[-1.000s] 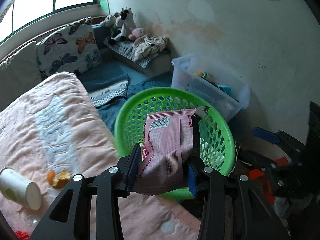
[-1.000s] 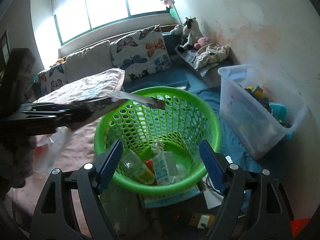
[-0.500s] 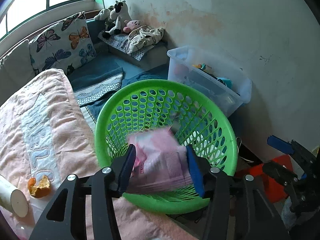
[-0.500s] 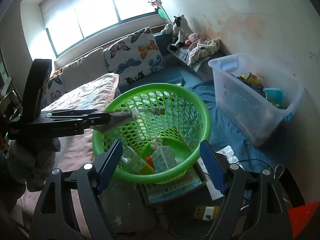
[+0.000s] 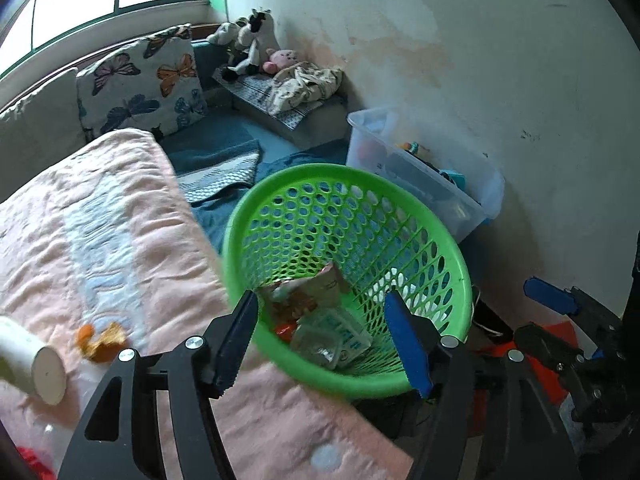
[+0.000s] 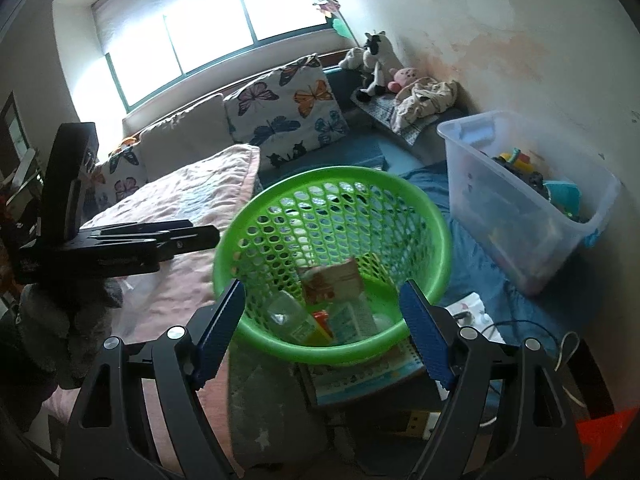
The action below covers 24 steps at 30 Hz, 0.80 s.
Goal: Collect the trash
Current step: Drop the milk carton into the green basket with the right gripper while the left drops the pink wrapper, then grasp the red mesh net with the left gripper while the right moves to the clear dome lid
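The left claw (image 5: 324,344) hangs over the near rim of the green basket (image 5: 460,276), its jaws opening with nothing held between them; in the right wrist view the same claw (image 6: 208,238) reaches in from the left, its tips just short of the basket's rim. The right claw (image 6: 320,332) stands wide and empty, its blue pads framing the near side of the basket (image 6: 438,216). The trash lies at the bottom of the basket: a crumpled wrapper (image 5: 308,292) on top, a clear plastic packet (image 5: 332,338) nearer, something red (image 5: 286,330) at the left; from the right wrist a small clear bottle (image 6: 288,318) shows there too. The basket sits against the right edge of a bed under a pink blanket (image 5: 100,216); on the blanket, left of the left claw, lie a bit of orange peel (image 5: 100,340) and a white paper cup (image 5: 36,364) on its side. Far right, by the wall, stands a clear plastic tub (image 5: 472,200) of toys; a butterfly cushion (image 5: 144,84) and soft toys (image 5: 256,40) sit at the far end under the window.
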### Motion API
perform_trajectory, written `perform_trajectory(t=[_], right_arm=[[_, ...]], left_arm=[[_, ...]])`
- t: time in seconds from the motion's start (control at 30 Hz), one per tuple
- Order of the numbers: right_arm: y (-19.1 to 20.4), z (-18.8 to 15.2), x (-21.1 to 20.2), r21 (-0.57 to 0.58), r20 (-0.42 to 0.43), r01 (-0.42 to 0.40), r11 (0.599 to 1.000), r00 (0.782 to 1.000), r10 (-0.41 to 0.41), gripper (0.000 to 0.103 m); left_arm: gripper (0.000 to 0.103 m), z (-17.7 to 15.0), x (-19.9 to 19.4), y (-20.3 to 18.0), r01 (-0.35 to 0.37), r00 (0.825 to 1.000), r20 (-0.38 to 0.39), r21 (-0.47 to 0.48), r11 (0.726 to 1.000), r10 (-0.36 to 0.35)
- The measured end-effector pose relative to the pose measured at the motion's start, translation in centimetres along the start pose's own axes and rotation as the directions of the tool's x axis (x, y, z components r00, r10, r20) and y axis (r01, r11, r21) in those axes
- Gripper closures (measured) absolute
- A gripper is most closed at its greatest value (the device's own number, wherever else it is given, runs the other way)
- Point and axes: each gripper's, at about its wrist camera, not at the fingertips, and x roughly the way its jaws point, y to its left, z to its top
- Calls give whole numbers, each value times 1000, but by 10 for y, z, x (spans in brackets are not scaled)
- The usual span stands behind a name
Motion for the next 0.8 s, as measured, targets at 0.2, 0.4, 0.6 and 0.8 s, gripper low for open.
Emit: perform_trajectory(t=[0.2, 0.4, 0.6, 0.8], right_arm=[[21, -1, -2, -29, 0, -30, 999, 1000, 30, 23], [46, -4, 0, -63, -10, -64, 996, 998, 63, 22], [74, -3, 2, -100, -12, -102, 990, 995, 101, 22], [99, -6, 5, -130, -21, -136, 982, 991, 134, 22]], left_arm=[[40, -20, -34, 14, -52, 998, 42, -19, 998, 52], [40, -46, -70, 36, -91, 992, 83, -82, 993, 97], [40, -72, -103, 62, -159, 979, 108, -140, 977, 175], [38, -101, -139, 102, -259, 947, 131, -225, 939, 292]])
